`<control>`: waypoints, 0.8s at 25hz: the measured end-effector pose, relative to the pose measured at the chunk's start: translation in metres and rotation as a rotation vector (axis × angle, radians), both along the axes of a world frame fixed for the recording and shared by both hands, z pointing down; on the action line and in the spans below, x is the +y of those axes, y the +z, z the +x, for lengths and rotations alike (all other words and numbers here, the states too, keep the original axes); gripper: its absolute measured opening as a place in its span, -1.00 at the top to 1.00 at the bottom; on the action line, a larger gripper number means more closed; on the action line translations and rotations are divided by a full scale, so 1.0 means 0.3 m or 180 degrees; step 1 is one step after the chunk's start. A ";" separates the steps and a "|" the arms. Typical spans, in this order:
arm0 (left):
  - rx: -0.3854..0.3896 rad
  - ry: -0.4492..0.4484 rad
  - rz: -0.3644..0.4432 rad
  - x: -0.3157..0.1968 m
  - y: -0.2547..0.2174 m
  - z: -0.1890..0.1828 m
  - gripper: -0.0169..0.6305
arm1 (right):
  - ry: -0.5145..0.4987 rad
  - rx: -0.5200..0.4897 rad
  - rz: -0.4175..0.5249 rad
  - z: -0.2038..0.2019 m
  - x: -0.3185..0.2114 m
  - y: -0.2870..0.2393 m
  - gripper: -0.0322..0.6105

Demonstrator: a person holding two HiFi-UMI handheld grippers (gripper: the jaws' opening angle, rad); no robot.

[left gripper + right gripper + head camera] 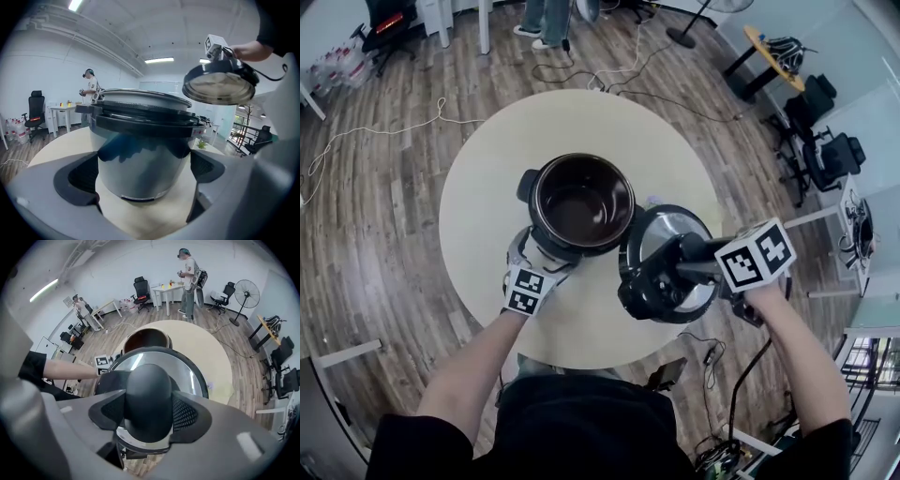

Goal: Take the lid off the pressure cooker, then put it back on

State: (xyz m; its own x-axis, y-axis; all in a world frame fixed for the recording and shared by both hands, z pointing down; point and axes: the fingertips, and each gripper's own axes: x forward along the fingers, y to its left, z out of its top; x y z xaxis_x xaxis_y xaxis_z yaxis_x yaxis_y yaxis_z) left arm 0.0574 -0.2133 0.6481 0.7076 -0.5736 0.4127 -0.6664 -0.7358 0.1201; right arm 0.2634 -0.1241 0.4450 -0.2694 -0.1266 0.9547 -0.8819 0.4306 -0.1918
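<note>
Right gripper view: right hand-held gripper [149, 404] clamped on lid [191, 365] knob, pressure cooker [146, 337] beyond, uncovered.

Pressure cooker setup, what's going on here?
A person works with a gripper in each hand. The left gripper is clamped around the body of the pressure cooker, which stands open on the round table. The right gripper grips the lid by its black knob and holds it in the air beside the cooker. The lid is off and not yet put back.
</note>
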 end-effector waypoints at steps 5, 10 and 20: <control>0.0011 0.0002 0.0005 -0.007 -0.006 0.006 -0.88 | 0.0092 -0.0081 0.0221 -0.030 -0.232 -0.125 0.01; 0.0027 -0.0005 0.0017 -0.006 -0.009 0.004 -0.88 | 0.0006 -0.0145 0.0376 -0.155 -0.434 -0.158 0.01; 0.0070 -0.0005 0.0084 -0.016 0.007 -0.007 -0.88 | -0.0376 -0.0142 0.0249 -0.469 -0.634 0.013 0.01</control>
